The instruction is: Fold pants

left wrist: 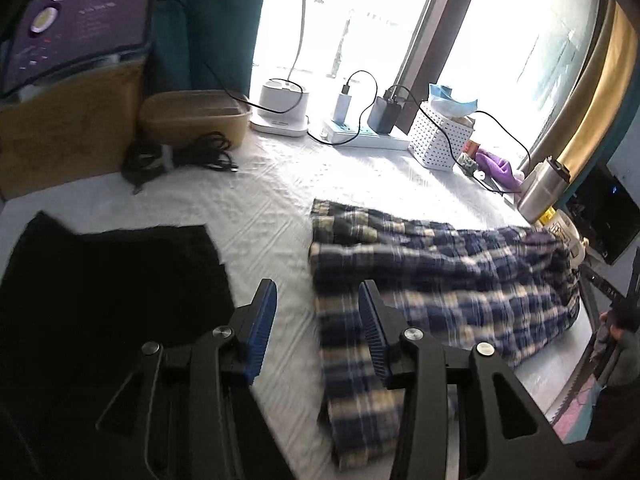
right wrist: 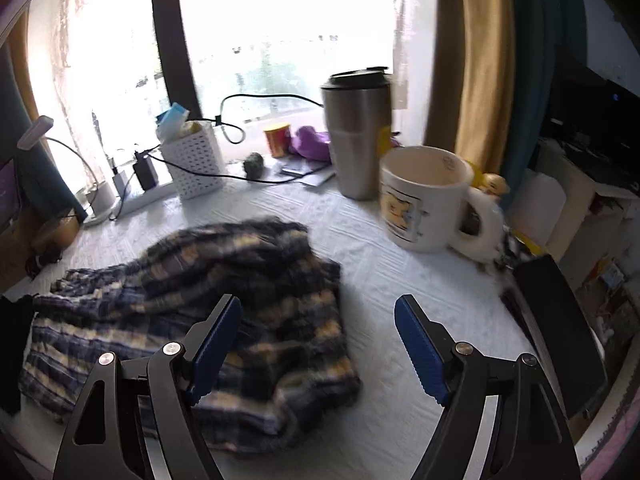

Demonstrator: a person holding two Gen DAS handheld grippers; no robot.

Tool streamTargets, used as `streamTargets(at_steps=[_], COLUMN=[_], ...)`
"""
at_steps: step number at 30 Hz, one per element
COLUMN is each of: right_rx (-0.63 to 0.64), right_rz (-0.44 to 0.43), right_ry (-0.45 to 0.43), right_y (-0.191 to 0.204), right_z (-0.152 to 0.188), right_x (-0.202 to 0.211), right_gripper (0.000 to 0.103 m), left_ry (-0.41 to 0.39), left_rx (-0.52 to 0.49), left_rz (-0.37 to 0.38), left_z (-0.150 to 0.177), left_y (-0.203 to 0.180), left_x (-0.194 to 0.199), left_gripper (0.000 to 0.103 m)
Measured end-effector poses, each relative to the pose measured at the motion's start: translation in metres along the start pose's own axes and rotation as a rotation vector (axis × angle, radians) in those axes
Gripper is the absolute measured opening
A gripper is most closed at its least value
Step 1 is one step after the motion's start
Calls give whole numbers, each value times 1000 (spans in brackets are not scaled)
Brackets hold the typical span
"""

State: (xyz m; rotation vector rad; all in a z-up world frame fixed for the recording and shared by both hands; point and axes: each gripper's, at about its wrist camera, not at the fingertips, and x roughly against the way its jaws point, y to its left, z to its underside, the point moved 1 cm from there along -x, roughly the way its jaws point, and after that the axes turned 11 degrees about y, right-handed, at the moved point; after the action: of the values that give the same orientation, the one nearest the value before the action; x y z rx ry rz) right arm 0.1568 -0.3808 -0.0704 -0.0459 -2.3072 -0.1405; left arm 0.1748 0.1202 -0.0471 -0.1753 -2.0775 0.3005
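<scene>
One pair of plaid pants (left wrist: 432, 280), blue, navy and cream, lies rumpled on the white-covered bench (left wrist: 264, 208). In the left wrist view it fills the 3 o'clock half, with one leg running down toward 6 o'clock. In the right wrist view the same pants (right wrist: 224, 280) sit bunched from centre out to 9 o'clock.

Left tongs (left wrist: 316, 320): two blue-padded fingers set moderately apart, holding nothing. The right-hand pad overlaps the pants' edge in the picture; whether it touches the cloth I cannot tell, the fabric being blurred. The left-hand pad is over bare cover.

Right tongs (right wrist: 318, 344): spread wide, empty. The left-hand pad is over the plaid, the right-hand one over bare cover at 4 o'clock.

One black cloth (left wrist: 104, 280) lies flat at 9 o'clock in the left view, apart from the pants.

Along the window edge, counted:
- one white perforated basket (right wrist: 196, 164) at 10 o'clock in the right view
- one steel tumbler (right wrist: 356, 136) with black lid at 12 o'clock
- one white mug (right wrist: 424, 200) with printed panel, just beside the tumbler at 2 o'clock
- one power strip (left wrist: 360, 136) carrying two plugged chargers, one white and one dark
- one tan lidded tub (left wrist: 196, 116) at 11 o'clock in the left view
- one bundle of black cable (left wrist: 180, 156) in front of it
</scene>
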Motion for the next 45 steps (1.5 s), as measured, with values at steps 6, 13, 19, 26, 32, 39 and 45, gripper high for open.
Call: streamTargets(at_steps=[6, 13, 19, 26, 32, 39, 45], right_rx=[60, 117, 203, 349, 401, 454, 491], right_rz=[-37, -56, -60, -133, -132, -57, 12], right_ry=[5, 5, 20, 35, 77, 106, 109], right_y=[26, 43, 60, 85, 82, 79, 88], right_z=[-18, -46, -64, -60, -53, -34, -28], right_x=[-17, -35, -54, -58, -54, -68, -83], right_gripper=[80, 74, 67, 65, 65, 65, 12], left_ry=[63, 131, 201, 193, 174, 210, 178], left_rx=[7, 30, -62, -64, -80, -76, -79], left_rz=[17, 47, 74, 84, 74, 75, 64], left_z=[-22, -34, -31, -34, -36, -32, -24], left_y=[1, 8, -10, -8, -10, -12, -13], left_x=[-37, -66, -80, -77, -76, -86, -83], left_gripper=[42, 42, 42, 24, 15, 15, 15])
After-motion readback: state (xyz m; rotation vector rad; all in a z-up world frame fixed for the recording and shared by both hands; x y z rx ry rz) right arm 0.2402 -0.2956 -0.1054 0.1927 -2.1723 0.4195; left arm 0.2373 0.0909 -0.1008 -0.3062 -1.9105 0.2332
